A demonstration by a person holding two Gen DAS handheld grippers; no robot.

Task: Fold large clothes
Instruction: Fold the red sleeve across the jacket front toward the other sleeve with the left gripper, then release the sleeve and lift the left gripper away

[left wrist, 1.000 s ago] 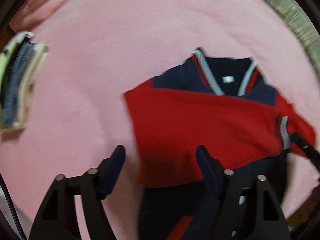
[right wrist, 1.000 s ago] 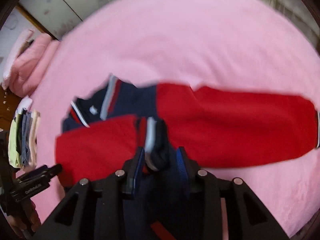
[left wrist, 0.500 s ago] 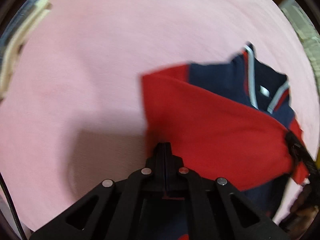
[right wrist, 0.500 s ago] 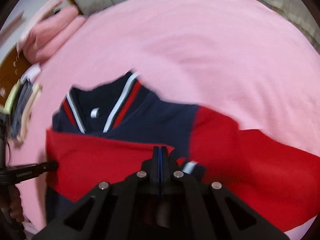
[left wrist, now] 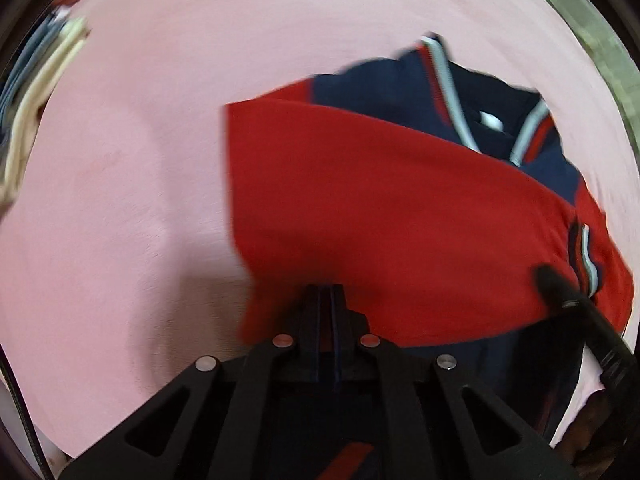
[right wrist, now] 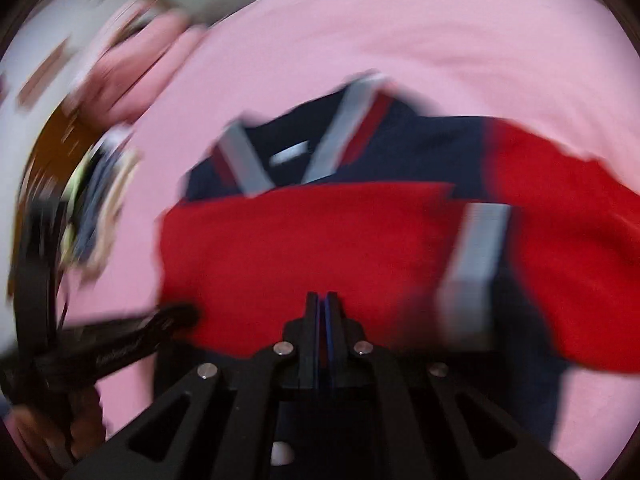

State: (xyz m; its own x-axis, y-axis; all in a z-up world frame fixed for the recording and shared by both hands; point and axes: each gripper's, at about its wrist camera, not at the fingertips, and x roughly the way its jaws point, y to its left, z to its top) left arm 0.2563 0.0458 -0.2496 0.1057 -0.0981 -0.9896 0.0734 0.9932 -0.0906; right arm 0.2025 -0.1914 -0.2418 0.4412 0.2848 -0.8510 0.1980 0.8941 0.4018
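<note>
Left tongs [left wrist: 325, 290] are together, tips down at the near edge of the jacket [left wrist: 400, 208]; some navy/red cloth sits right at the tips, looks pinched but can't confirm. Right tongs [right wrist: 322, 298] also together, same story: tips at the near edge of the red sleeve [right wrist: 304, 248], with no visible gap between them. Jacket lies on the pink bed [left wrist: 140, 160], directly ahead of both tongs, collar [left wrist: 444, 80] at the far end. Its long axis runs away from the tongs, near hem to far collar; the folded sleeve crosses it side to side, cuff [right wrist: 476, 248] just right of the right tongs. Each tongs shows at the edge of the other's view, so they flank the near edge, equally near. My read: next fold carries the near edge toward the collar. Stack of folded clothes [left wrist: 36, 92] far left, well apart.
</note>
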